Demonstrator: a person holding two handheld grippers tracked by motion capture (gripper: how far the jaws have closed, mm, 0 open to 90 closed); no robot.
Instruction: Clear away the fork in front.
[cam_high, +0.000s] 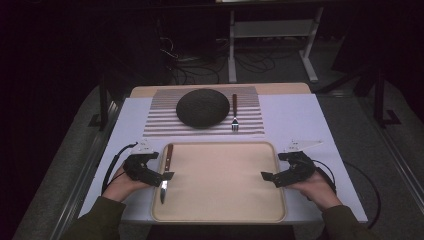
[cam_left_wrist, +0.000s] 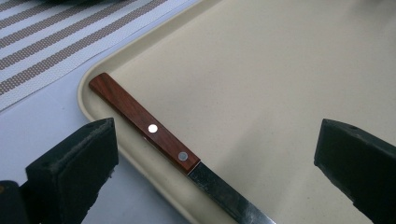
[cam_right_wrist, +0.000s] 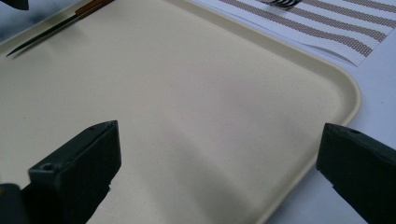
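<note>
My left gripper (cam_left_wrist: 210, 154) stands wide open, gripping nothing; the wooden-handled steel knife (cam_left_wrist: 154, 133) lies between its jaws on the beige plastic tray's (cam_left_wrist: 100, 74) nine o'clock rim, blade tip cut off. My right gripper (cam_right_wrist: 217, 158) gapes empty at three o'clock.

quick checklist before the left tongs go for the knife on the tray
1. Left tongs open: ok, the jaws stand wide apart and hold nothing.
2. Knife free to lift: ok, nothing lies on it, and it rests along the left edge of the tray.
3. Handle within the jaws' line: ok, in the left gripper view the wooden handle lies between the two jaws, ahead of them.
4. Handle flat on the tray: cannot tell, it may rest partly on the rim.
5. Right tongs out of the way: ok, open over the tray's right edge.
6. Fork and bowl clear of the path: ok, both on the striped mat beyond.
</note>
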